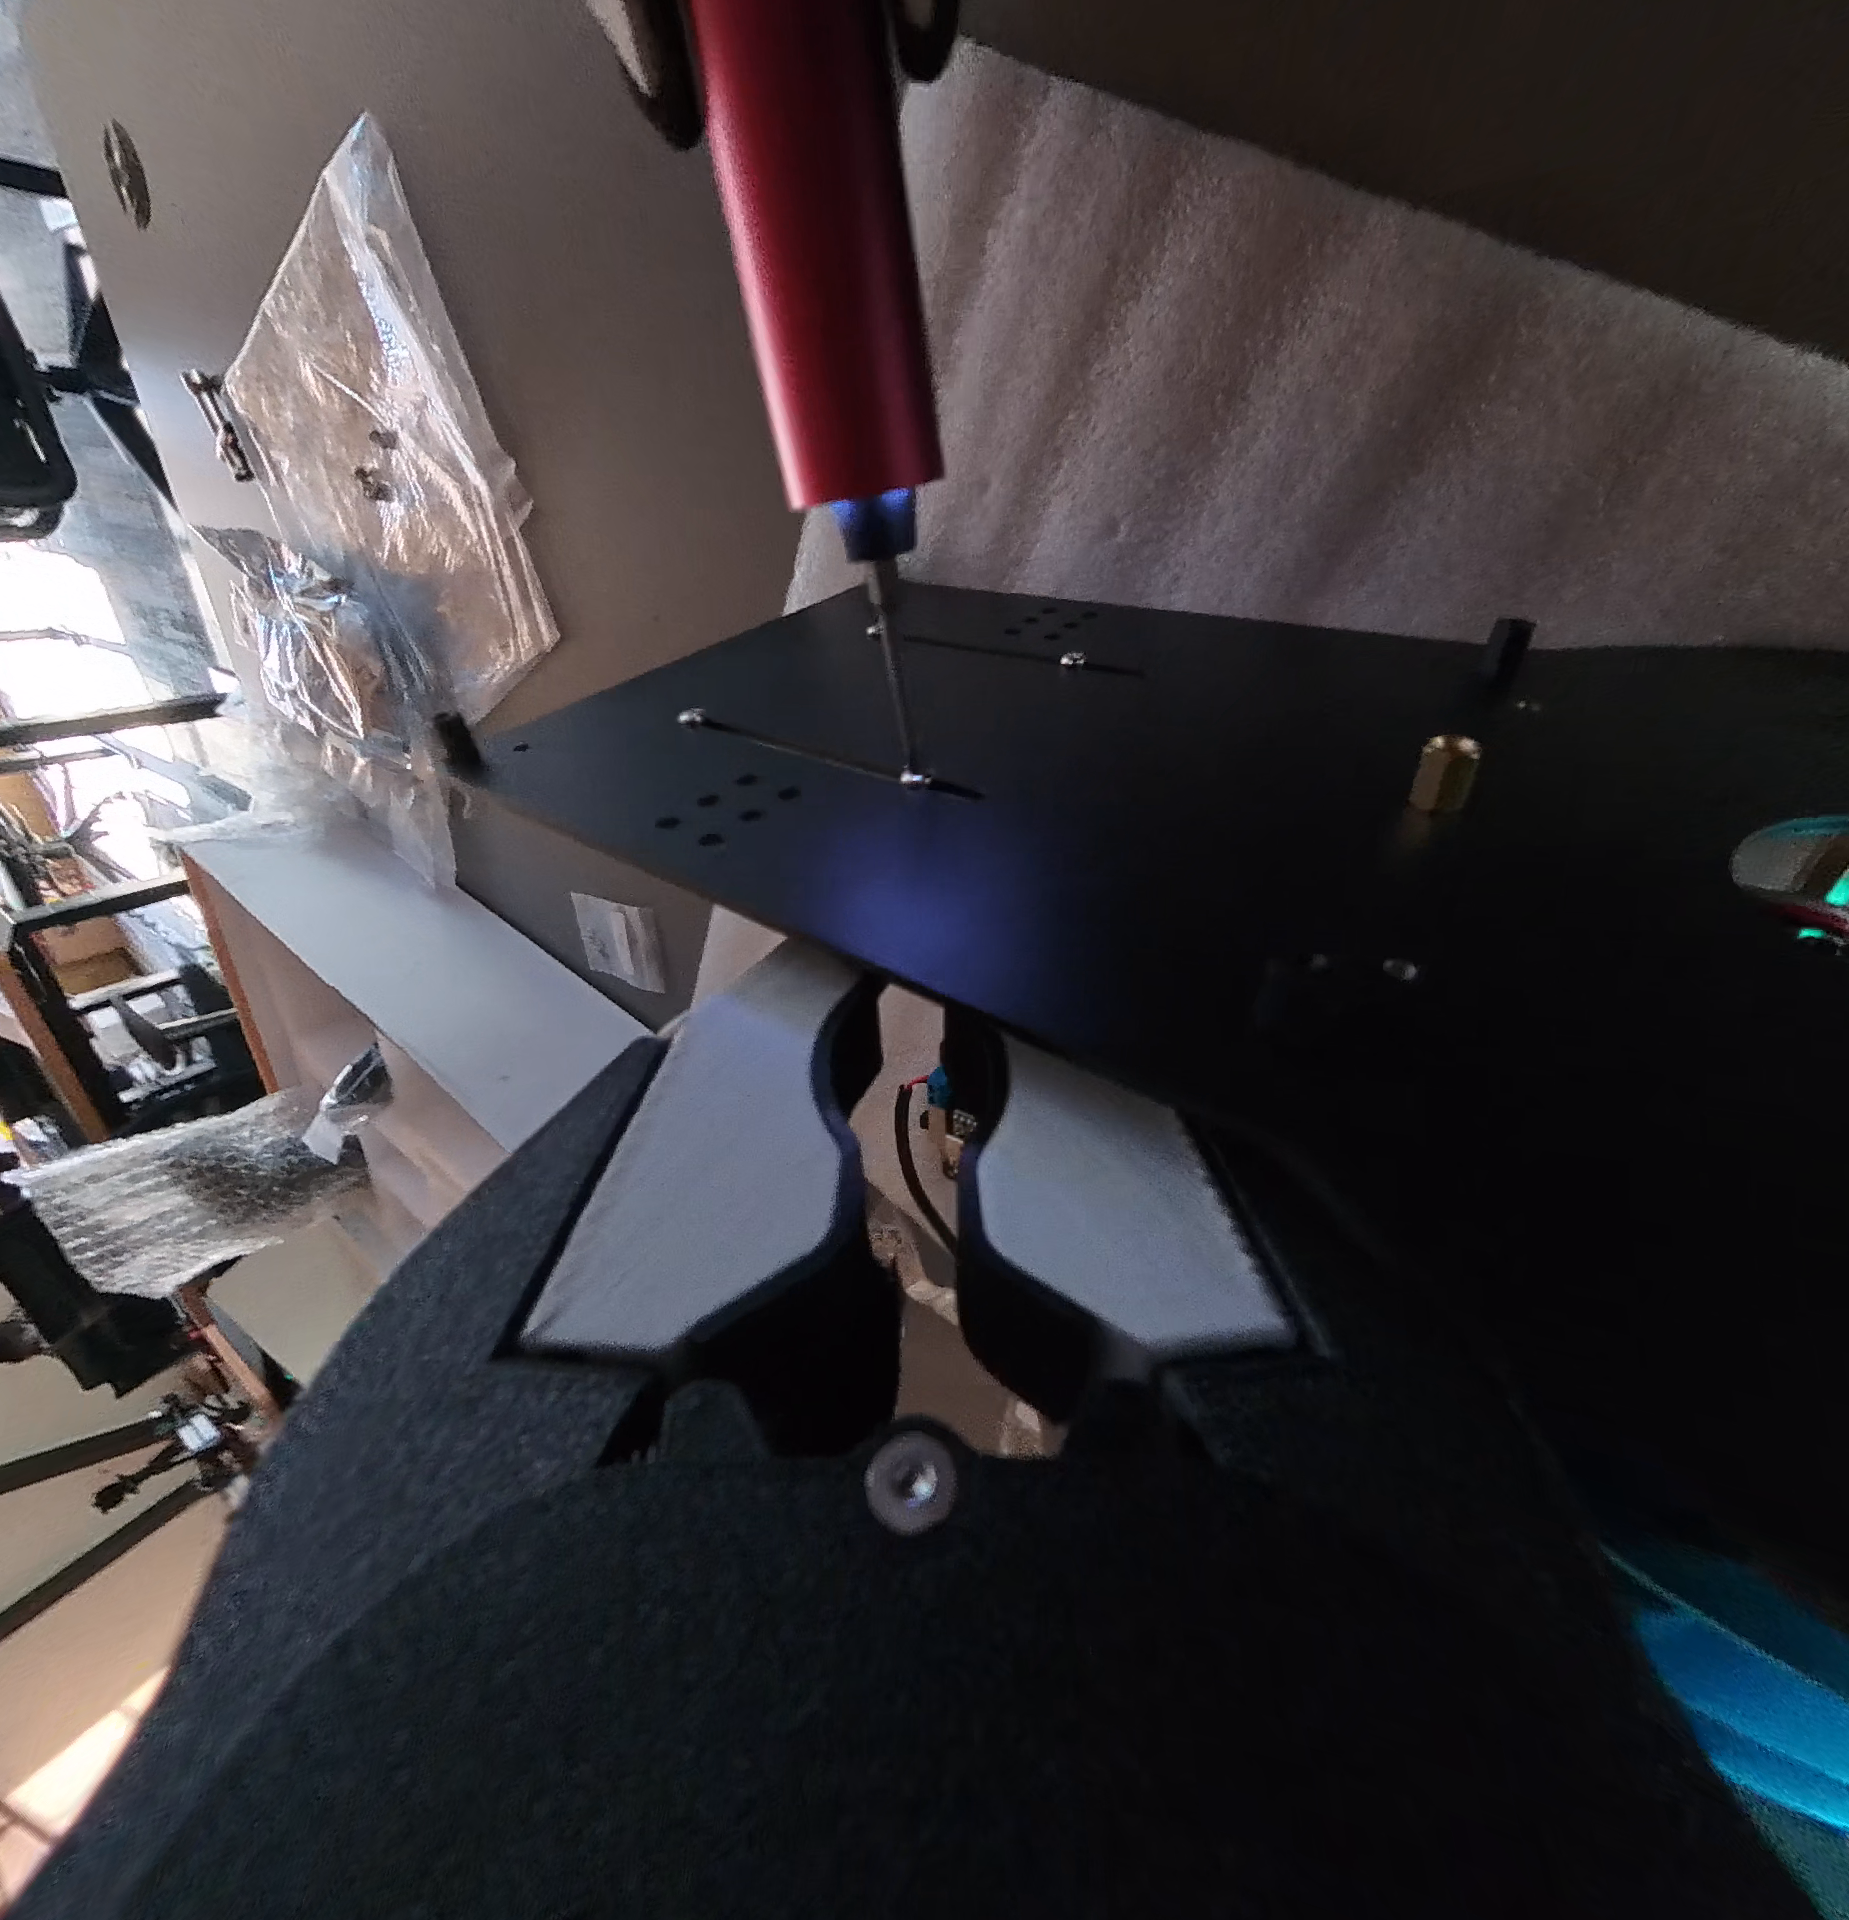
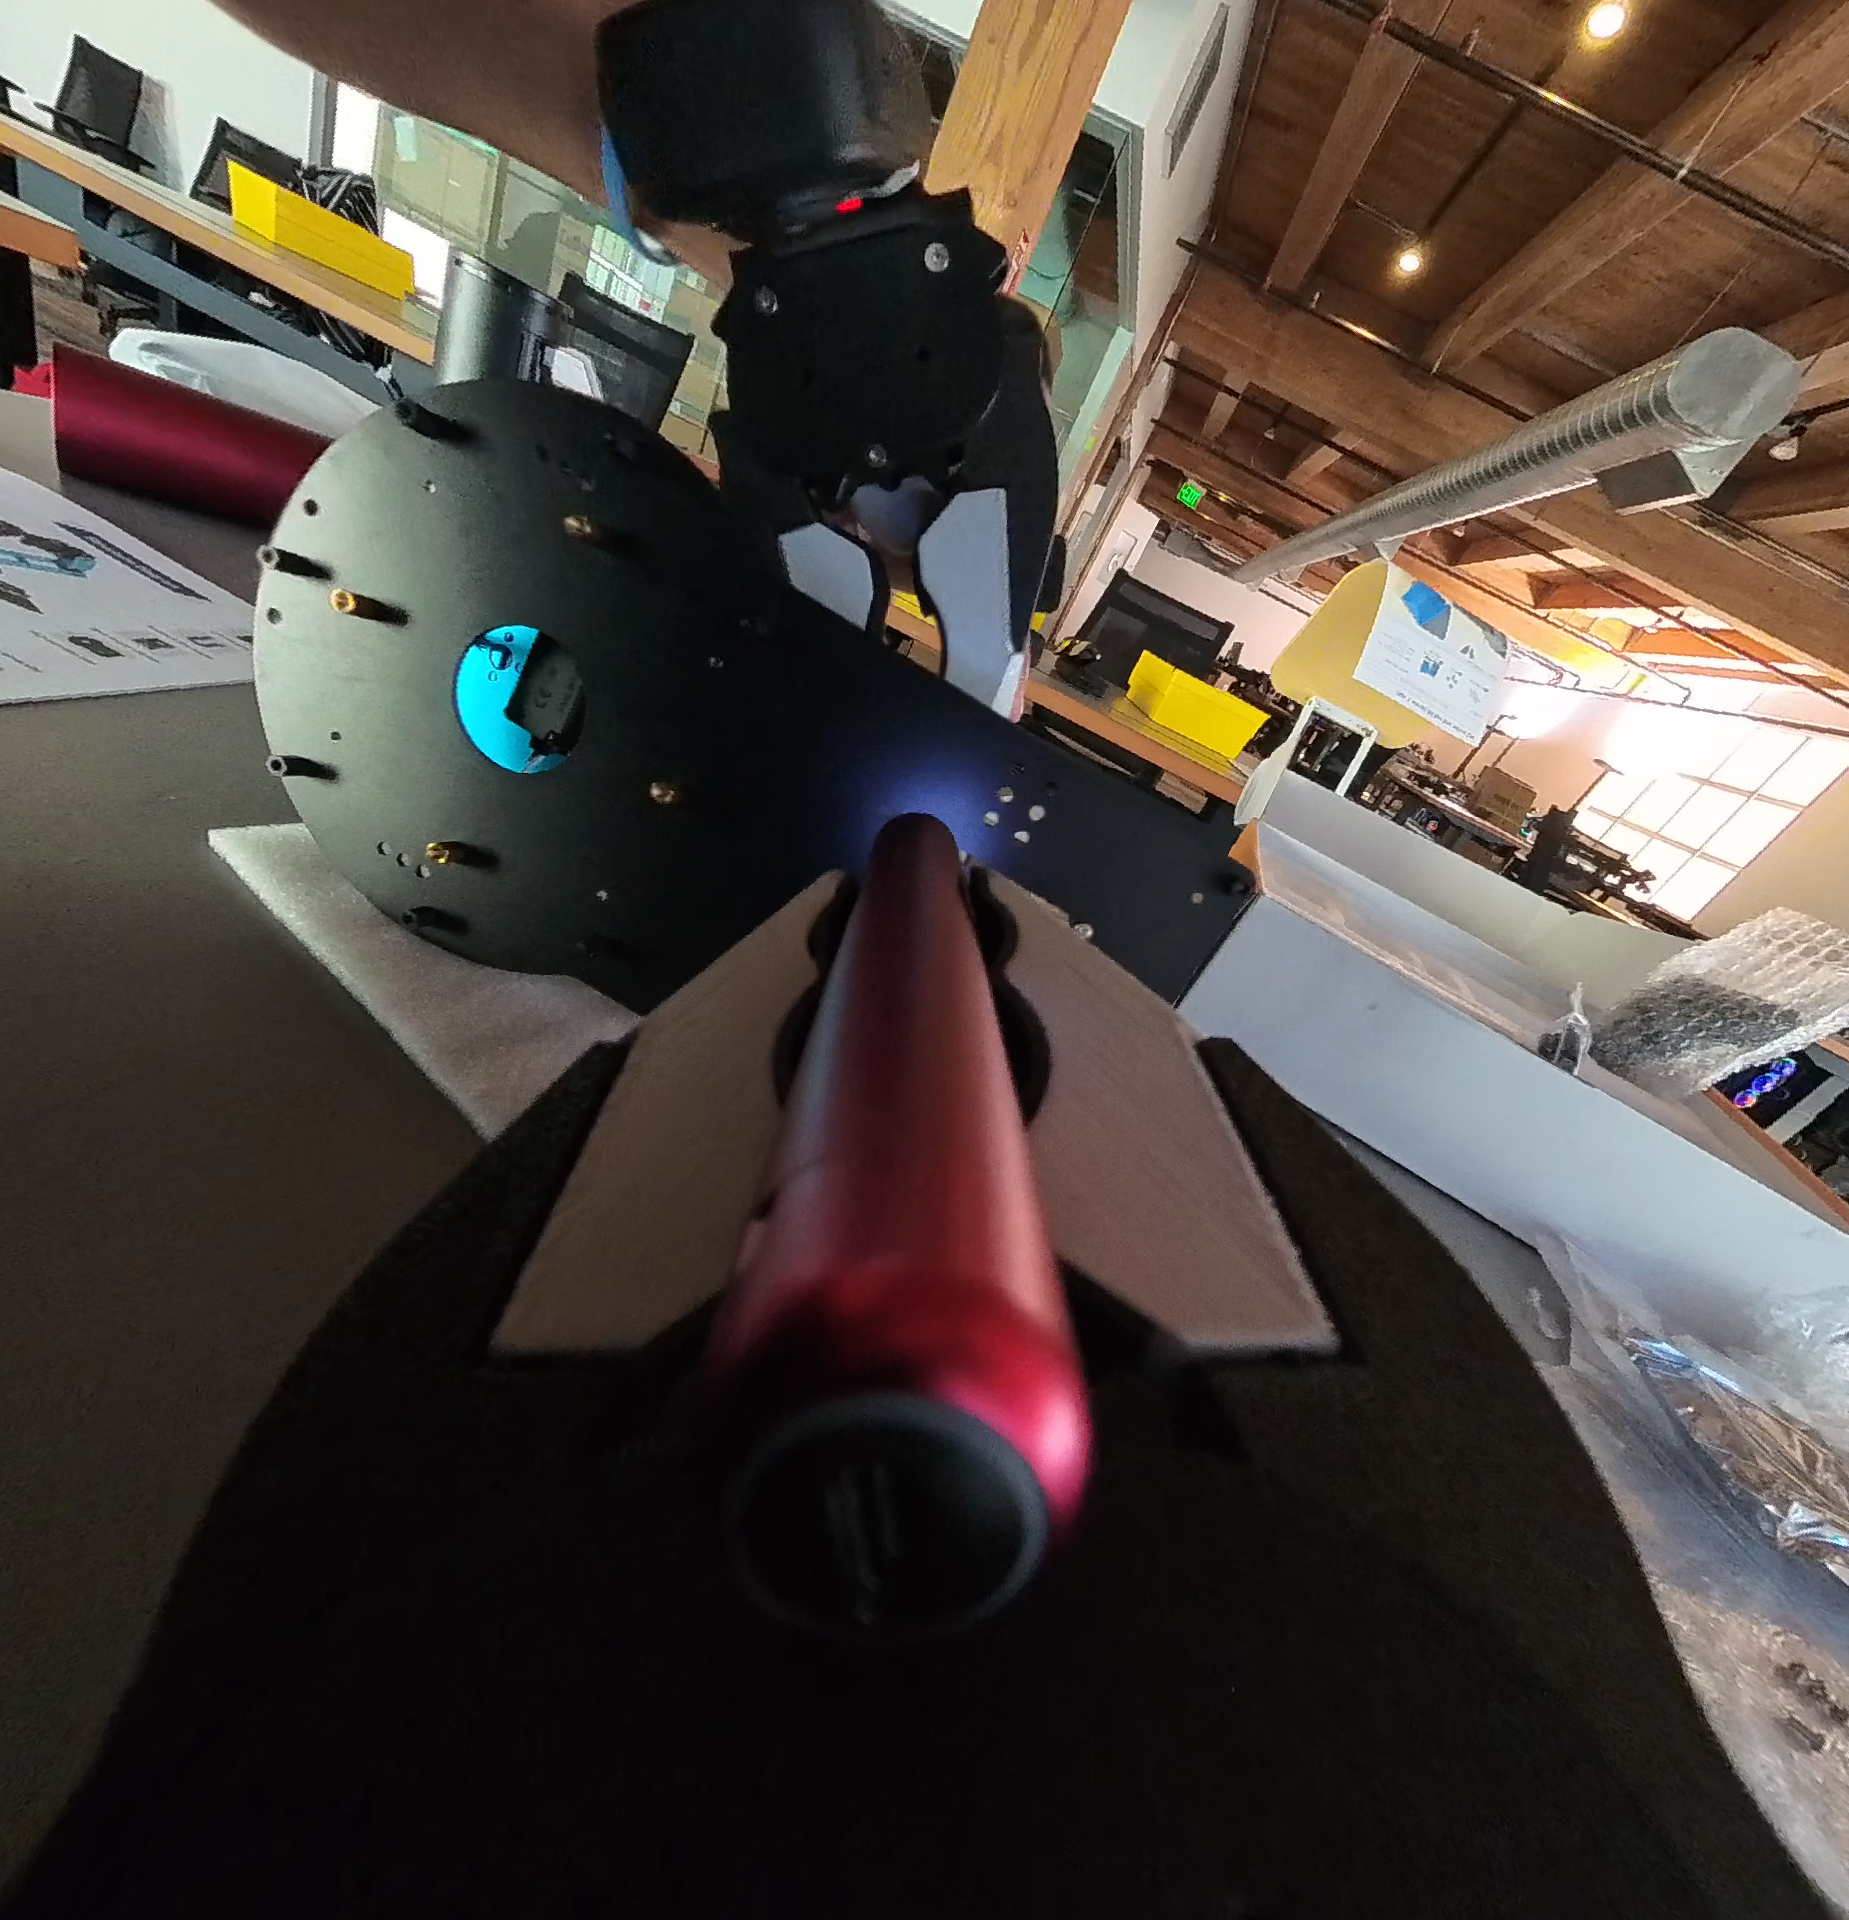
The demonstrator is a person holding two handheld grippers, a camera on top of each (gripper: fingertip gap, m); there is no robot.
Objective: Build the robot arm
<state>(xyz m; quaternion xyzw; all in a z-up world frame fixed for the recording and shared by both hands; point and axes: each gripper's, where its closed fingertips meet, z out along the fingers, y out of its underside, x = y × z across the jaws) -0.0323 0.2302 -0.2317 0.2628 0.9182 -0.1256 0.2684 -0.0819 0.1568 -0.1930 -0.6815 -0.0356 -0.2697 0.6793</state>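
My right gripper (image 2: 915, 883) is shut on a red electric screwdriver (image 2: 899, 1143), which lies along its fingers. In the left wrist view the screwdriver (image 1: 826, 260) comes down from the top. Its thin bit rests on a small screw (image 1: 915, 776) at the end of a slot in a black metal plate (image 1: 1107, 831). The plate (image 2: 795, 779) joins a black round disc (image 2: 463, 540) standing on edge on a white foam sheet (image 2: 380, 956). My left gripper (image 1: 889, 1018) reaches behind the plate's edge with its jaws a little apart. Its tips are hidden. It also shows in the right wrist view (image 2: 899, 613).
A brass standoff (image 1: 1439, 774) rises from the plate. Clear plastic bags (image 1: 380, 416) with small parts lie beside it. A white box (image 2: 1419, 1039), bubble wrap (image 2: 1751, 987), a red cylinder (image 2: 172, 436) and a printed sheet (image 2: 68, 603) lie on the dark table (image 2: 120, 935). The left gripper's tips are roughly 10 centimeters from the right gripper's. From either gripper's tips it is about 15 centimeters to the black round disc (image 2: 463, 540).
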